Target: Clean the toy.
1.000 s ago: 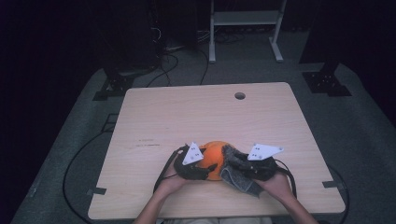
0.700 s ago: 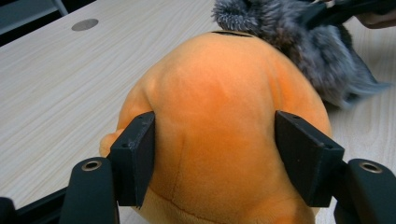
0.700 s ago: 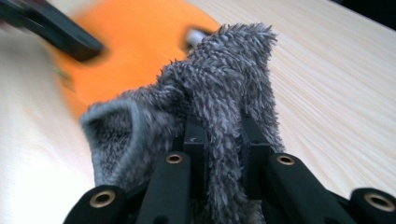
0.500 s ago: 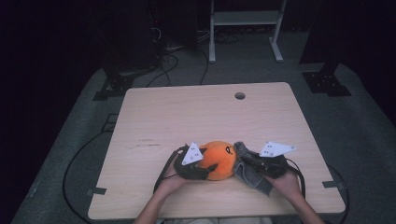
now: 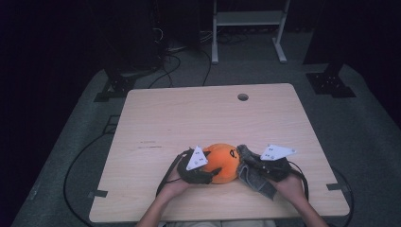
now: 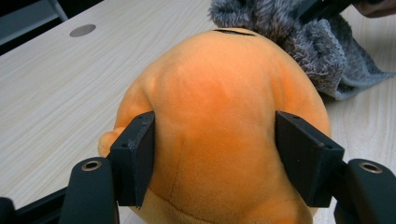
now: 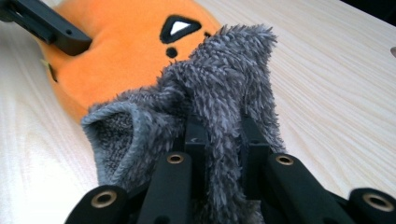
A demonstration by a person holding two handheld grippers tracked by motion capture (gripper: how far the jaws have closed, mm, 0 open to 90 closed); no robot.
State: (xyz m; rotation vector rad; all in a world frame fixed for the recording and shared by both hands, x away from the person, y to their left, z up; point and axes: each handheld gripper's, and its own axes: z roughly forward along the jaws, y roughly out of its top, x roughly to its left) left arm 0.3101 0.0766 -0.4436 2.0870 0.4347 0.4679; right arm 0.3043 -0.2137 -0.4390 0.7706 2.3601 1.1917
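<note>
Counting: one orange plush [image 5: 223,161] | one grey cloth [image 5: 255,174] | two tongs

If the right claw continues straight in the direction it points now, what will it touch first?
Probably the orange plush toy: the right claw, shut on the grey fuzzy cloth, points toward it, and the cloth already appears to touch it.

Right tool [image 5: 246,163] shifted slightly rightward and toward the lower edge of the high view since a second ago, now sitting further off the orange plush toy [image 5: 222,161]. Jaws just closed, pinching a fold of the grey fleece cloth [image 7: 219,102] between them. Cloth dragged along, bunched and lifted beside the plush's right flank instead of draped against it.
</note>
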